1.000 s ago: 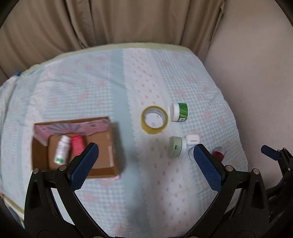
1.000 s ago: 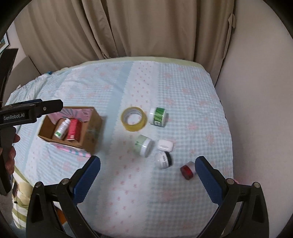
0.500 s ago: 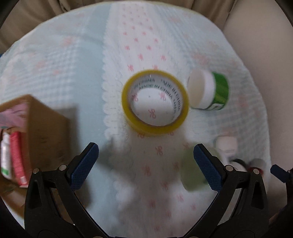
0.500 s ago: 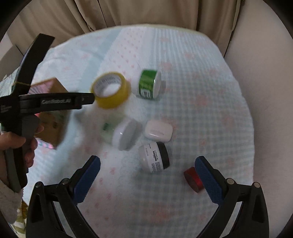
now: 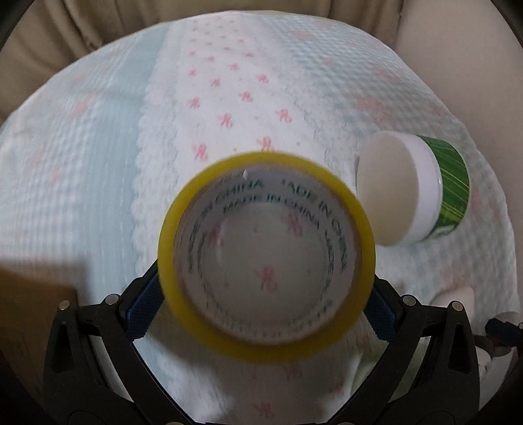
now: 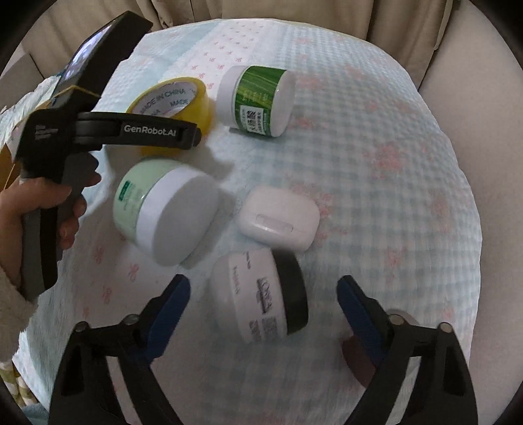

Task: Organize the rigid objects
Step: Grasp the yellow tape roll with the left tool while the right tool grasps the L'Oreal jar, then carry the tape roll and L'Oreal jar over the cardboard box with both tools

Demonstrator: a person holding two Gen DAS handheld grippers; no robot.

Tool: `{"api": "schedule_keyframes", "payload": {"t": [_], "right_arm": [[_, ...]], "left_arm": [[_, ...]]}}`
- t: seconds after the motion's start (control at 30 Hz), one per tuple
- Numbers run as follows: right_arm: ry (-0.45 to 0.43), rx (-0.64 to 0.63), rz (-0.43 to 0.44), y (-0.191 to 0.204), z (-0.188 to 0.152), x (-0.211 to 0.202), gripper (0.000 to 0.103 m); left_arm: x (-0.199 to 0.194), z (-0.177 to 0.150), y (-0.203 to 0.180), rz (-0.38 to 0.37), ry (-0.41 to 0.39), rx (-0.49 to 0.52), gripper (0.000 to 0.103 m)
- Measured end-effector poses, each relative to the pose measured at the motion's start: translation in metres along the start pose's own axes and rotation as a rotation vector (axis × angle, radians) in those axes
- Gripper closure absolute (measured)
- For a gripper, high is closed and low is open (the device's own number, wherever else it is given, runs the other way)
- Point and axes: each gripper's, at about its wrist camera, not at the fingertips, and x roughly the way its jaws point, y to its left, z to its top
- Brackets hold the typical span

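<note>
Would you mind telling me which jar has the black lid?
The white jar lying between the right tool's jaws; the other two jars have white lids and green bodies.

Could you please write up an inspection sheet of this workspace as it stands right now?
Surface: checked pale-blue cloth with pink motifs, over a soft pad.
Job's things: yellow tape roll; green-label jar on its side; pale green jar on its side; white case; black-lidded white jar on its side.
Clutter: nothing seen.
Grippers: left gripper straddles the tape roll, contact not clear; right gripper has just been closing, its jaws either side of the black-lidded white jar, gaps showing.
Cables: nothing seen.
Surroundings: beige curtain behind; a hand on the left gripper's handle.
</note>
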Motion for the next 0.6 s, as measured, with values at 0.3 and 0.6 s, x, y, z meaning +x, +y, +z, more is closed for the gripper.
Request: {"api": "schedule_keyframes", "payload": {"t": [0.3, 0.6], "right_arm": [[-0.005, -0.009, 0.036, 0.003, 0.006, 0.007, 0.054], [-0.003, 0.037, 0.048, -0.003, 0.004, 0.005, 0.055]], "left_arm": [[0.004, 0.011, -0.005, -0.001, -0.003, 0.031, 0.007], [-0.006, 0.006, -0.005, 0.000, -0.007, 0.016, 0.007]]}}
